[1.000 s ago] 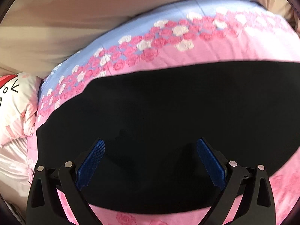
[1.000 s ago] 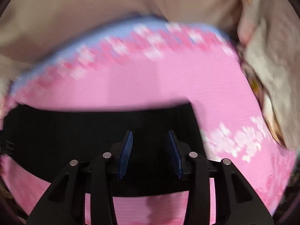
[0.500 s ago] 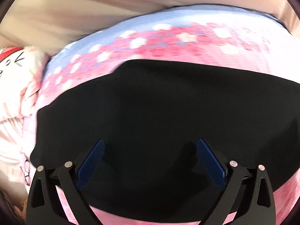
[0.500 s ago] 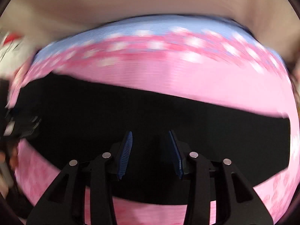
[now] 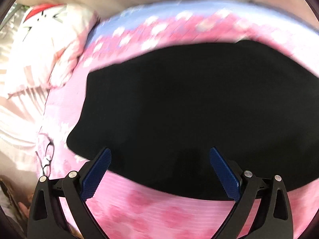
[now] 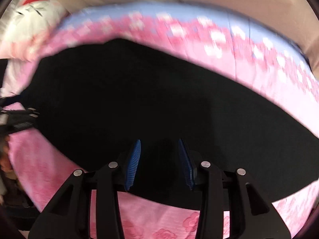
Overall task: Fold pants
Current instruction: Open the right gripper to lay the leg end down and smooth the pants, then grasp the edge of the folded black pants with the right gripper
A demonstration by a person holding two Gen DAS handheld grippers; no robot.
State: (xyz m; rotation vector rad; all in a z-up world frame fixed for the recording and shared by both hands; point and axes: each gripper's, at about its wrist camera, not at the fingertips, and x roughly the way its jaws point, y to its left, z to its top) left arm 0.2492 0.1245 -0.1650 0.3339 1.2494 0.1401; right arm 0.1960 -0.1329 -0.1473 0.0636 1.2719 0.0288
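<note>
Both claws are empty: the left gripper [image 5: 159, 171] has its blue pads spread wide, while the right gripper [image 6: 159, 164] has its pads closer together but plainly parted, with nothing pinched between them. Beneath them the black pants [image 5: 189, 109] lie flat on a pink rose-print bedsheet [image 5: 159, 215], a white cartoon-face pillow [image 5: 45, 45] off toward the sheet's left end. From their broad, compact outline the pants look partly folded already (layers are impossible to tell apart in the black), so I judge at least one more fold remains. Each gripper points steeply down over the near edge of the pants, without touching them as far as I can see.
</note>
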